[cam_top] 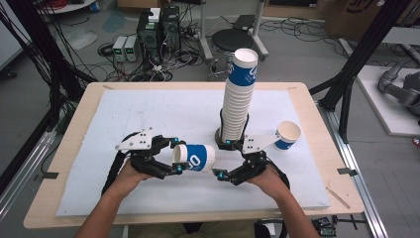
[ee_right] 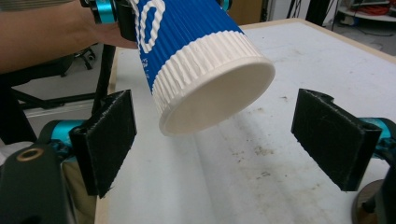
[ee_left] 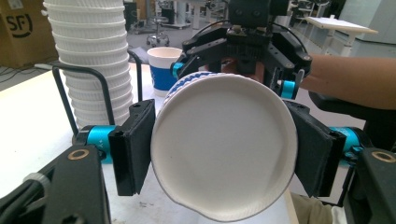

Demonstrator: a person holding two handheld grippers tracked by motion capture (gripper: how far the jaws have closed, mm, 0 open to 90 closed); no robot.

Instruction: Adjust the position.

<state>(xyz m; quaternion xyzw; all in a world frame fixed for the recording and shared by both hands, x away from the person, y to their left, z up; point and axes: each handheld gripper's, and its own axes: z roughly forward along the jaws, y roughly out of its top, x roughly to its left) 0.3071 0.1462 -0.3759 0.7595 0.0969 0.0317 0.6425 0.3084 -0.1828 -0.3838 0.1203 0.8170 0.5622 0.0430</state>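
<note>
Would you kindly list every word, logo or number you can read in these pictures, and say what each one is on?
"SF": black logo on the cardboard box behind the stack of cups in the left gripper view.
White print on the blue band of the held cup: partly out of view, not readable.
White print on the top cup of the stack in the high view: too blurred to read.

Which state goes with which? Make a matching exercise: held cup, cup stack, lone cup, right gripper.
Things:
1. held cup
2. cup stack
3. lone cup
4. right gripper

States:
A. open, gripping nothing
B. upright in a black wire holder
C. on its side, clamped at the rim by the left gripper
D. standing alone, mouth up, right of the stack

Pairs: 1-C, 2-B, 3-D, 4-A
</note>
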